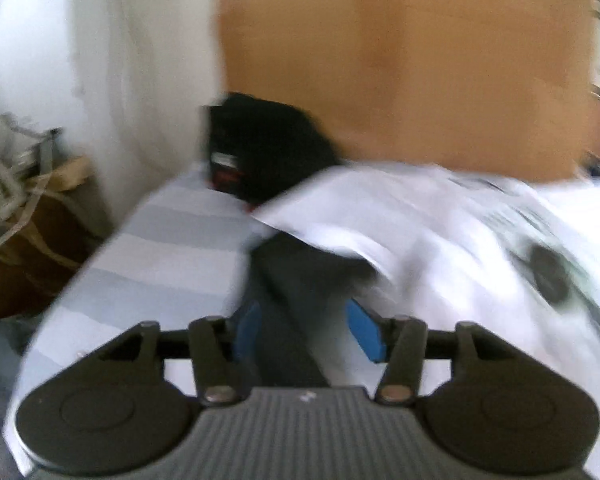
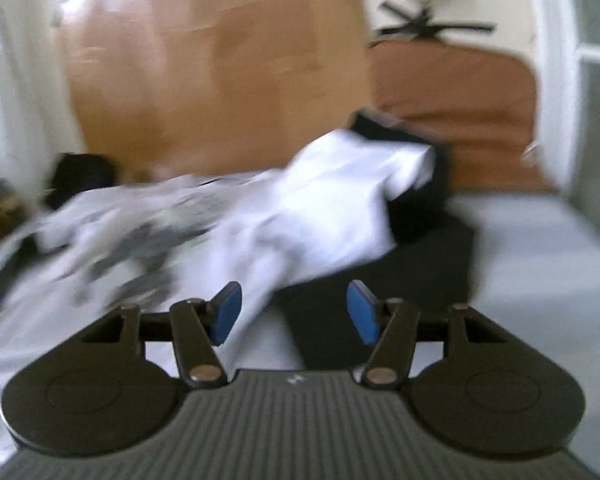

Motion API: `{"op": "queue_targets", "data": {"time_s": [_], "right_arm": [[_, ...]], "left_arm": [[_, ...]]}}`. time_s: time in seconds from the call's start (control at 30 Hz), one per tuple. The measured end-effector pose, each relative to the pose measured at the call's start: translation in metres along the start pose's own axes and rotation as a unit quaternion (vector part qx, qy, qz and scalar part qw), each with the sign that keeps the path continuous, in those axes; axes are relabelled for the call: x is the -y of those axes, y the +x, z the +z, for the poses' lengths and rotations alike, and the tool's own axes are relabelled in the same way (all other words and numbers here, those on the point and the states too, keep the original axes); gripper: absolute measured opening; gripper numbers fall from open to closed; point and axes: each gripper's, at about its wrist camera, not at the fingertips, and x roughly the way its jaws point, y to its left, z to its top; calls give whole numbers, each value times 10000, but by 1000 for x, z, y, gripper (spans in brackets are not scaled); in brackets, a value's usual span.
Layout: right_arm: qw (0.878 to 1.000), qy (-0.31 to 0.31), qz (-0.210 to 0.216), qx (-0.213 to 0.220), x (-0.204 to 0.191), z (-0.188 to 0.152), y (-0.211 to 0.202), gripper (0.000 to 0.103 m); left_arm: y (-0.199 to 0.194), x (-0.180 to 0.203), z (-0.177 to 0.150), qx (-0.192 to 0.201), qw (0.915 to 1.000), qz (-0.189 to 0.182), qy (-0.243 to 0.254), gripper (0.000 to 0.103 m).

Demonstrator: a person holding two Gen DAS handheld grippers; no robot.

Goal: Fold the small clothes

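Both views are blurred. A white T-shirt with a grey print (image 1: pixel 440 248) lies crumpled across the striped bed sheet (image 1: pixel 172 248), partly over a dark garment (image 1: pixel 296 280). My left gripper (image 1: pixel 306 332) hovers over that dark garment with its blue pads (image 1: pixel 366 334) apart and nothing pressed between them. In the right wrist view the white T-shirt (image 2: pixel 300 208) spreads to the left and the dark garment (image 2: pixel 400 276) lies under its right side. My right gripper (image 2: pixel 294 314) stands open just in front of both cloths; its pads (image 2: pixel 226 316) grip nothing.
A black folded item with a label (image 1: pixel 260 152) sits at the back of the bed. A large cardboard sheet (image 1: pixel 400 60) stands behind it. Another dark piece (image 2: pixel 416 140) lies behind the shirt. A brown cushion (image 2: pixel 460 92) is at the back right, and clutter (image 1: pixel 12 168) off the bed's left edge.
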Motion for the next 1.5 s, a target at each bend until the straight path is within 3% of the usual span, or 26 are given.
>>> {"op": "queue_targets", "data": {"time_s": [0.13, 0.27, 0.4, 0.47, 0.5, 0.53, 0.57, 0.77, 0.83, 0.9, 0.97, 1.03, 1.1, 1.17, 1.3, 1.37, 1.5], "right_arm": [[9992, -70, 339, -182, -31, -31, -11, 61], [9970, -352, 583, -378, -50, -47, -17, 60], [9920, -980, 622, -505, -66, -62, -26, 60], [9888, -1186, 742, -514, -73, -70, -29, 58], [9878, -1281, 702, -549, -76, -74, -27, 44], [9881, -1361, 544, -463, -79, -77, -26, 21], [9887, -1356, 487, -425, -79, -77, -26, 6], [9936, -1013, -460, -203, -43, -65, -51, 5], [9965, -664, -349, -359, -25, -63, -59, 4], [9957, -516, 140, -759, -19, -68, -58, 4], [9919, -776, 252, -977, -23, -74, -56, 5], [9916, -864, 247, -933, -22, -68, -58, 8], [9961, -592, 210, -621, -11, -54, -63, 16], [9990, -227, 148, -342, 3, -38, -64, 28], [9991, 234, -343, 105, 22, -13, -53, 55], [9970, 399, -615, 247, 30, -5, -41, 58], [9931, 852, -747, 300, 57, 10, -14, 67]], "left_arm": [[-19, 32, -41, -204, 9952, -858, 416, 51], [-24, 50, -67, -461, 9898, -1214, 580, 51], [-26, 58, -84, -699, 9866, -1286, 725, 48], [-26, 62, -91, -742, 9868, -1205, 785, 40], [-28, 65, -94, -657, 9878, -1136, 833, 34], [-30, 67, -95, -606, 9887, -1059, 870, 12], [-32, 67, -94, -601, 9893, -1005, 868, 6], [-60, 43, -89, -381, 9954, -815, 319, 5], [-64, 33, -91, -404, 9953, -872, 125, 5], [-61, 35, -96, -474, 9967, -635, 195, 5], [-52, 32, -98, -654, 9962, -545, 161, 10], [-48, 25, -99, -798, 9952, -559, 53, 16], [-56, 21, -95, -646, 9962, -572, 71, 28], [-68, 13, -87, -258, 9984, -502, 46, 45], [-81, 2, -65, 298, 9985, -389, -227, 45], [-77, 3, -54, 419, 9980, -383, -294, 45], [-54, 22, -35, 441, 9964, -610, -397, 45]]}}
